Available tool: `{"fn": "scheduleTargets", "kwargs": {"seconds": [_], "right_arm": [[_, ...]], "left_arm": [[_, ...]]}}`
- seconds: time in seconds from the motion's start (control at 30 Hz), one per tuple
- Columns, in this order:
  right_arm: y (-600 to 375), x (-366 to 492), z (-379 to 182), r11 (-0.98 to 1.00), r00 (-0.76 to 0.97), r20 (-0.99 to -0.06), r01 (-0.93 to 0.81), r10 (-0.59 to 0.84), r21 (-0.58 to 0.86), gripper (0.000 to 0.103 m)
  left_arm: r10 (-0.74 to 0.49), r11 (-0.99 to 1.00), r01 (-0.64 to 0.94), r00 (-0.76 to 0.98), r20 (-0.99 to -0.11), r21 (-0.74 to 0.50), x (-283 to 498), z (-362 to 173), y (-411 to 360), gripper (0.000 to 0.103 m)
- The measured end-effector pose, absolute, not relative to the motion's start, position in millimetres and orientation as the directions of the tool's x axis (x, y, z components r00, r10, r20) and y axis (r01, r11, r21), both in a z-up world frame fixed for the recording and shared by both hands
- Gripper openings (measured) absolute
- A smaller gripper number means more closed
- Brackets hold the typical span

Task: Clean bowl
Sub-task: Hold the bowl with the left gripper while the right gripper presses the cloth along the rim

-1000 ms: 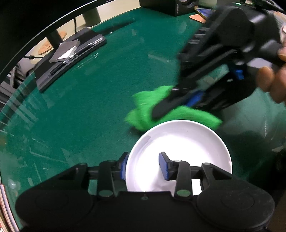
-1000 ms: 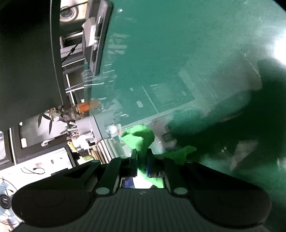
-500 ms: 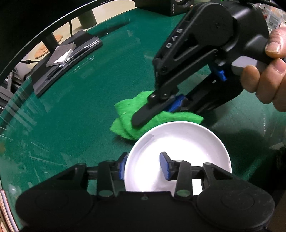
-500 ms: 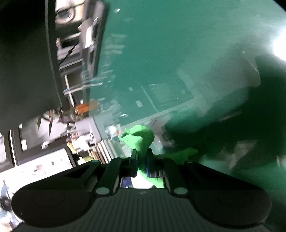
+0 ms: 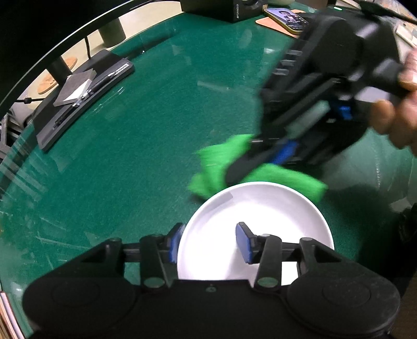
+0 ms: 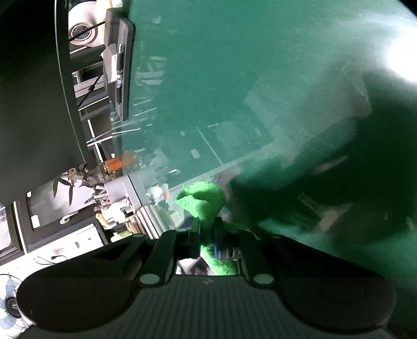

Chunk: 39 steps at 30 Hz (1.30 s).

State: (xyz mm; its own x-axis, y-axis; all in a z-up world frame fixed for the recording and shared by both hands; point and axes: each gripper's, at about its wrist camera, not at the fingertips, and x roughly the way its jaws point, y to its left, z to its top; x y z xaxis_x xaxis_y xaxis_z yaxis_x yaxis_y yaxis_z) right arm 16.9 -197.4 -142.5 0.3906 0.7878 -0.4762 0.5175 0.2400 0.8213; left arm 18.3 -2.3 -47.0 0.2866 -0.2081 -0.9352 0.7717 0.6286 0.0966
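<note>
The left tongs [image 5: 211, 241] point steeply down over the shallow round white bowl [image 5: 256, 216], one blue pad outside the near-left rim and the other inside the basin; the jaws are opening, with the rim between them, and neither pad looks pressed against it, so the bowl seems straddled and steadied rather than clamped. That straddle probably serves to keep the bowl from sliding while the other tool works. The right tongs [image 6: 207, 241] are nearly closed, pinching a crumpled bright green cloth [image 6: 203, 200]; seen from the left wrist, the same cloth [image 5: 221, 167] bunches just beyond the bowl's far rim, partly draped at that edge, with the black body of the right tongs angled down over it and a person's hand [image 5: 398, 114] gripping its handle to the far right of the bowl. The cloth sits at the rim, not yet in the basin, so the wiping of the inside looks still ahead. The bowl rests on the dark green glass-topped counter [image 5: 130, 156]. To the bowl's left and beyond it the counter lies open, giving room to sweep; a flat black tray with pens [image 5: 83, 96] lies well away to the far left of the bowl, and a phone [image 5: 286, 18] sits well beyond its far side.
</note>
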Motion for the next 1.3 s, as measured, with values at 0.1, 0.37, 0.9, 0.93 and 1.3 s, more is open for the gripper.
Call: {"fn": "scheduleTargets", "kwargs": {"seconds": [0.1, 0.37, 0.9, 0.93, 1.3], "right_arm": [[-186.3, 29.6, -138.9, 0.244, 0.386, -0.458, 0.488, 0.801, 0.838, 0.010], [-216.2, -4.1, -132.1, 0.218, 0.404, -0.451, 0.504, 0.796, 0.836, 0.010], [-209.5, -0.1, -136.2, 0.235, 0.395, -0.460, 0.498, 0.795, 0.834, 0.011], [-215.2, -9.5, -137.4, 0.232, 0.387, -0.465, 0.515, 0.796, 0.825, 0.011], [-195.1, 16.9, -141.4, 0.203, 0.409, -0.443, 0.510, 0.798, 0.836, 0.012]], "left_arm": [[-0.208, 0.632, 0.769, 0.287, -0.935, 0.095, 18.0, -46.7, -2.1, 0.043], [-0.218, 0.609, 0.788, 0.276, -0.936, 0.090, 19.1, -46.1, -5.8, 0.044], [-0.212, 0.610, 0.787, 0.277, -0.937, 0.095, 15.7, -45.6, -10.8, 0.048], [-0.214, 0.608, 0.788, 0.276, -0.937, 0.093, 15.8, -45.5, -11.3, 0.048], [-0.206, 0.614, 0.783, 0.283, -0.937, 0.102, 13.0, -44.4, -13.3, 0.048]]}}
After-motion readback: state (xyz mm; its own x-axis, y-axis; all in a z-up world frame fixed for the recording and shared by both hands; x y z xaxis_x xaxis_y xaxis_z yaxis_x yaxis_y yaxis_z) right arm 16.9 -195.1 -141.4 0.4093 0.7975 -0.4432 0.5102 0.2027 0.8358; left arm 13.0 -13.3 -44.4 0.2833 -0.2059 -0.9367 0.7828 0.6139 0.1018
